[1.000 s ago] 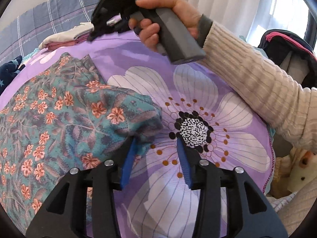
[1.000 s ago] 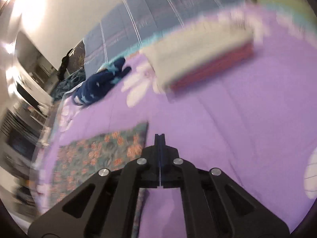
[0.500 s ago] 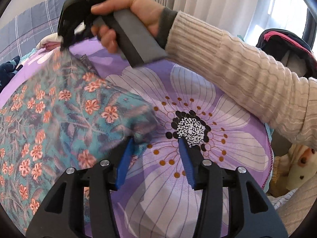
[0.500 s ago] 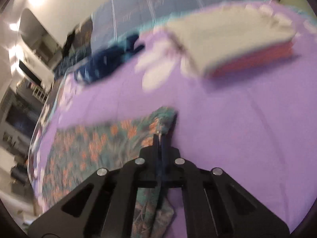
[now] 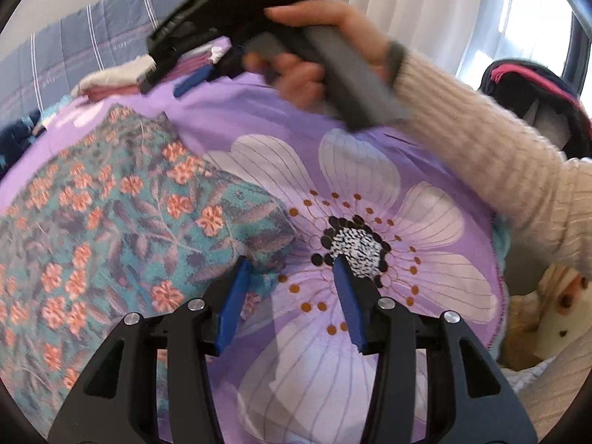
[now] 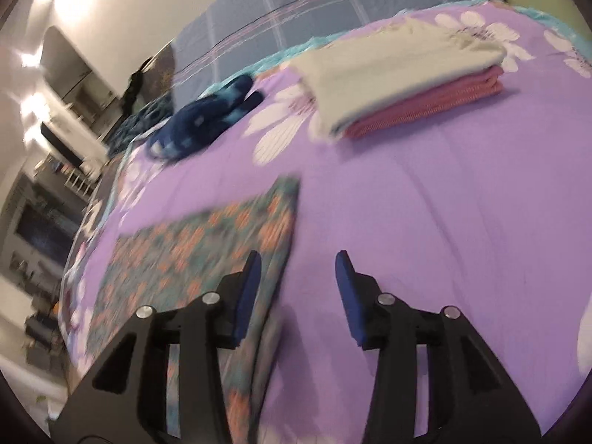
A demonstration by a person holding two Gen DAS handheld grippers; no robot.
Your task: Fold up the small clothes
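Covering the bed, a purple flowered sheet point(image 6: 462, 203) carries the floral garment point(image 5: 111, 229) flat toward its left edge. Right gripper point(image 6: 298, 292), jaws just opened, hangs empty; left gripper point(image 5: 292, 296) stands spread, empty. Folded clothes point(image 6: 399, 85) lie near the checked far edge; curtains point(image 5: 425, 11) hang behind.

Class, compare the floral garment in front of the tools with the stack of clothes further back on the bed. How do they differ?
The floral garment is patterned teal and orange; the stack is plain cream over pink. The floral garment lies spread out as one flat piece; the stack is neatly folded layers. Both rest on the purple bedspread.
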